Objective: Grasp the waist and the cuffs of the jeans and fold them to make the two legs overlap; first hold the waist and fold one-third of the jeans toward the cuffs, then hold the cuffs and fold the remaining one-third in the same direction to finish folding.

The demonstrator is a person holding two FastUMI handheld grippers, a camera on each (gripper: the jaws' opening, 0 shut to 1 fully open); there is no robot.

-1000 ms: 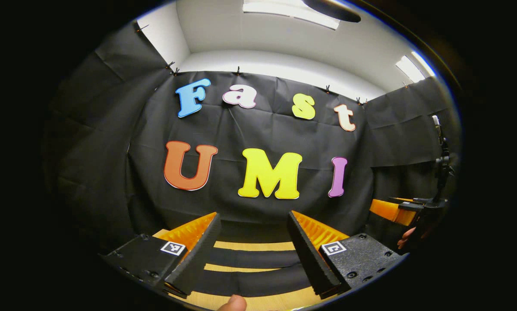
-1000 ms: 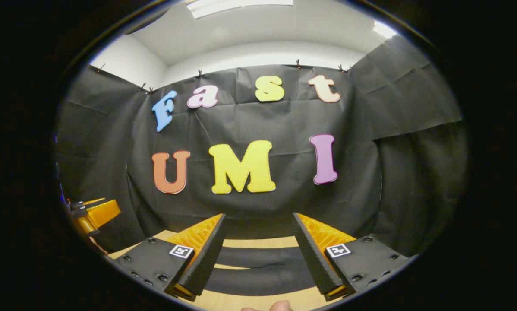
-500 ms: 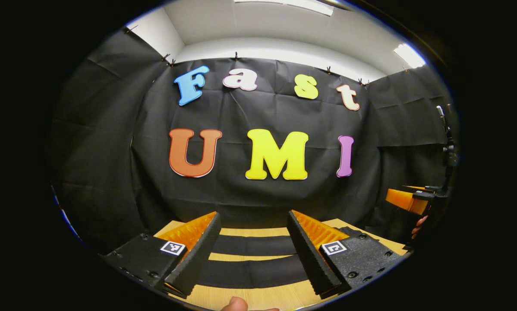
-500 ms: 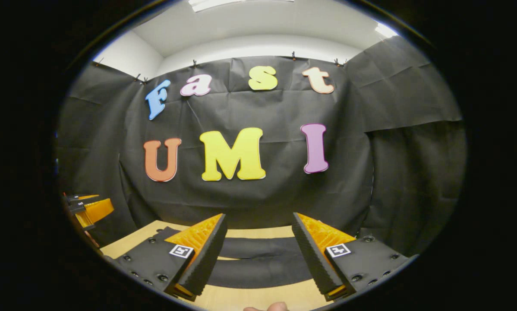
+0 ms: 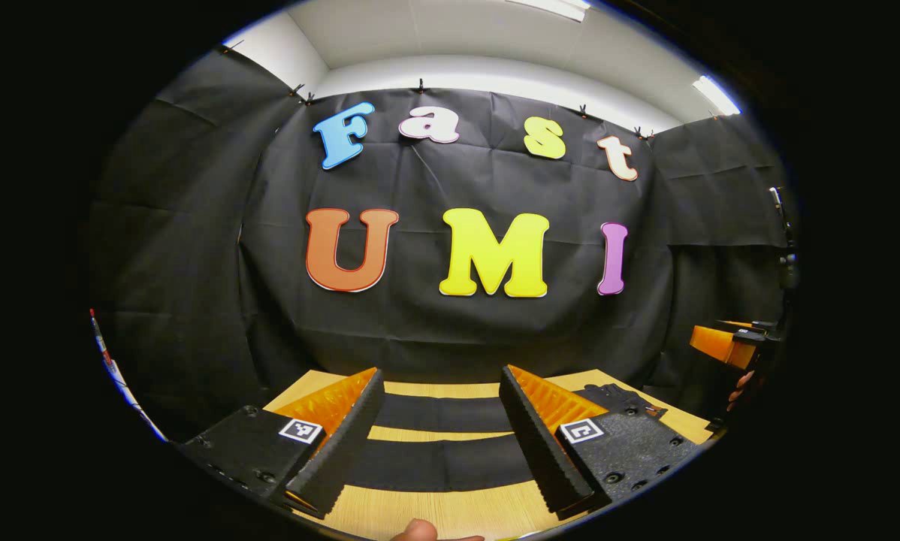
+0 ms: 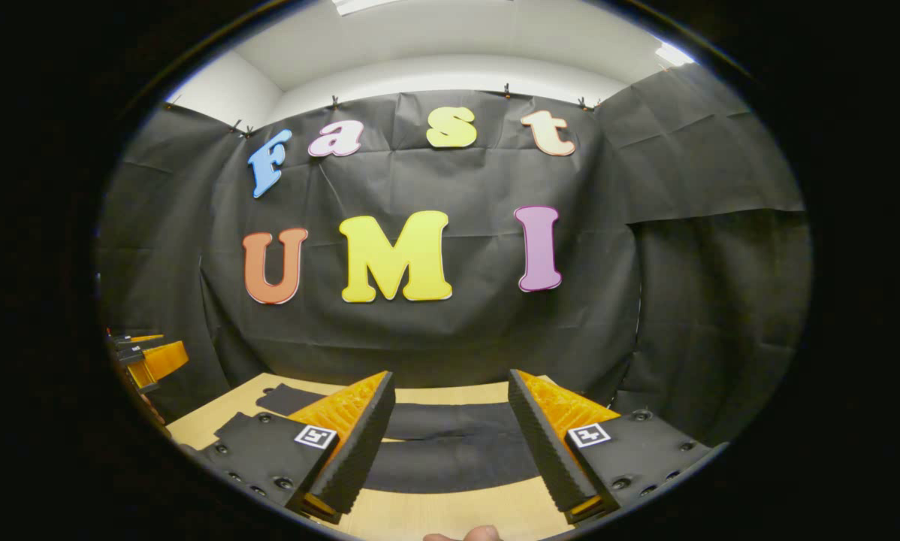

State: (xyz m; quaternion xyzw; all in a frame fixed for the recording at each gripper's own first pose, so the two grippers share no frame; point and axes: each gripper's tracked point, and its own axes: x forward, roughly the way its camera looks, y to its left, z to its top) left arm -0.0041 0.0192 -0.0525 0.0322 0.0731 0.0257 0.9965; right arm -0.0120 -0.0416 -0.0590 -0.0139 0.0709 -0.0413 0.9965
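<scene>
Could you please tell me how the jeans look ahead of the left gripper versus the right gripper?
Ahead of the left gripper the jeans show as two dark bands parted by a strip of table; ahead of the right gripper they form one unbroken band. Both grippers are open.

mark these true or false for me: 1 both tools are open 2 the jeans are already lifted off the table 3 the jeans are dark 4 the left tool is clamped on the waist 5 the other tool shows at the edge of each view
1. True: the left tool and the right tool both have their fingers spread with nothing between them.
2. False: the jeans lie flat on the wooden table.
3. True: they look black, with two legs laid side by side.
4. False: it holds nothing and sits above the cloth.
5. True: each appears far off at the side of the other's view.
</scene>
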